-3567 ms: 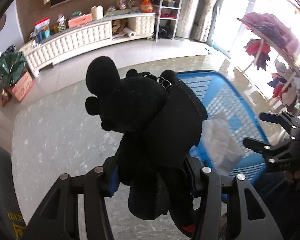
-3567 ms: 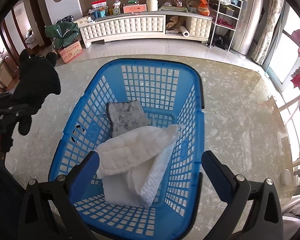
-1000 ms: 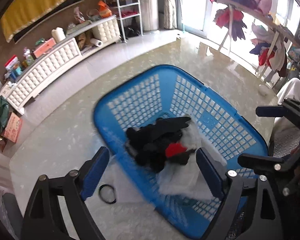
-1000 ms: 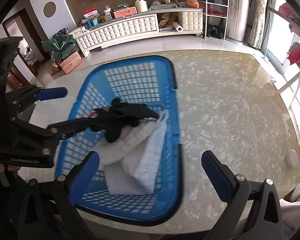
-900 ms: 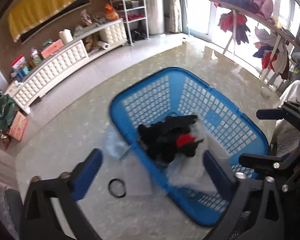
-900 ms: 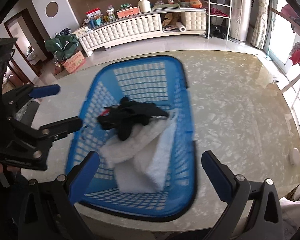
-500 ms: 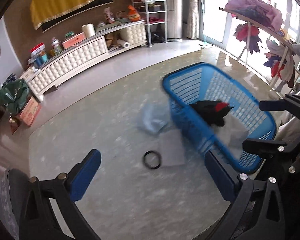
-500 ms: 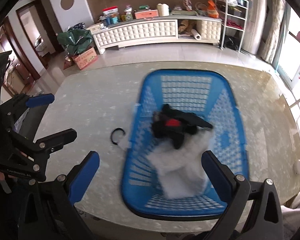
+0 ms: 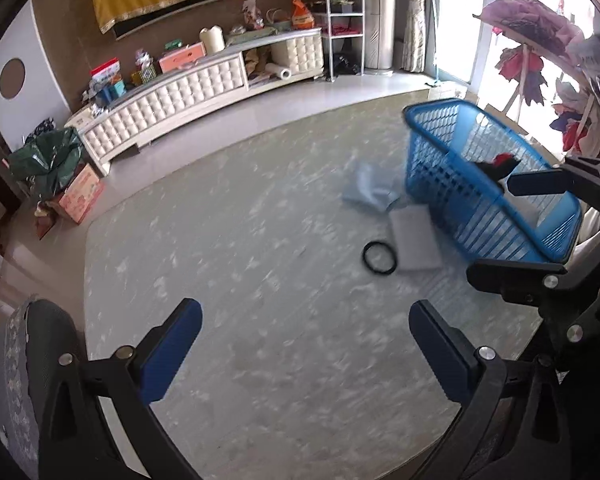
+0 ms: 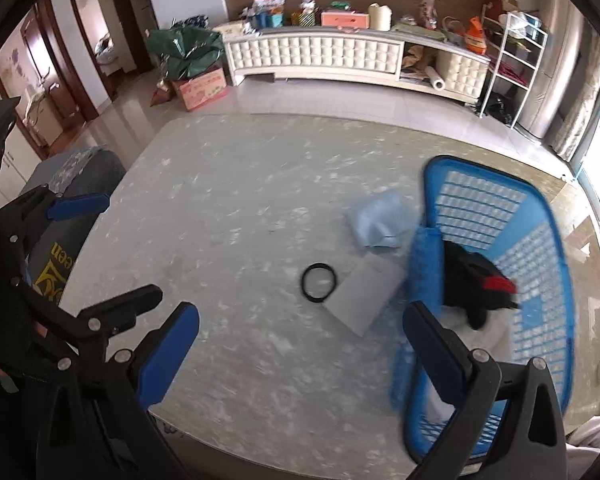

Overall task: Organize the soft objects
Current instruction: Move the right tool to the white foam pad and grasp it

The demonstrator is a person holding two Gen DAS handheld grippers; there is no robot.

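A blue plastic basket stands at the right of the marble table; it also shows in the left wrist view. In it lies a black plush toy with a red patch on white cloth. On the table left of the basket lie a light blue cloth, a flat white pad and a black ring. My left gripper is open and empty over the bare table. My right gripper is open and empty, near the basket's left side.
A grey chair stands at the table's left edge. A white low cabinet with clutter lines the far wall. A clothes rack stands at the right by the window. The left gripper's body shows in the right wrist view.
The black plush toy left my left gripper and now lies in the basket. Both grippers have swung left, away from the basket, so the ring, pad and blue cloth come into view.
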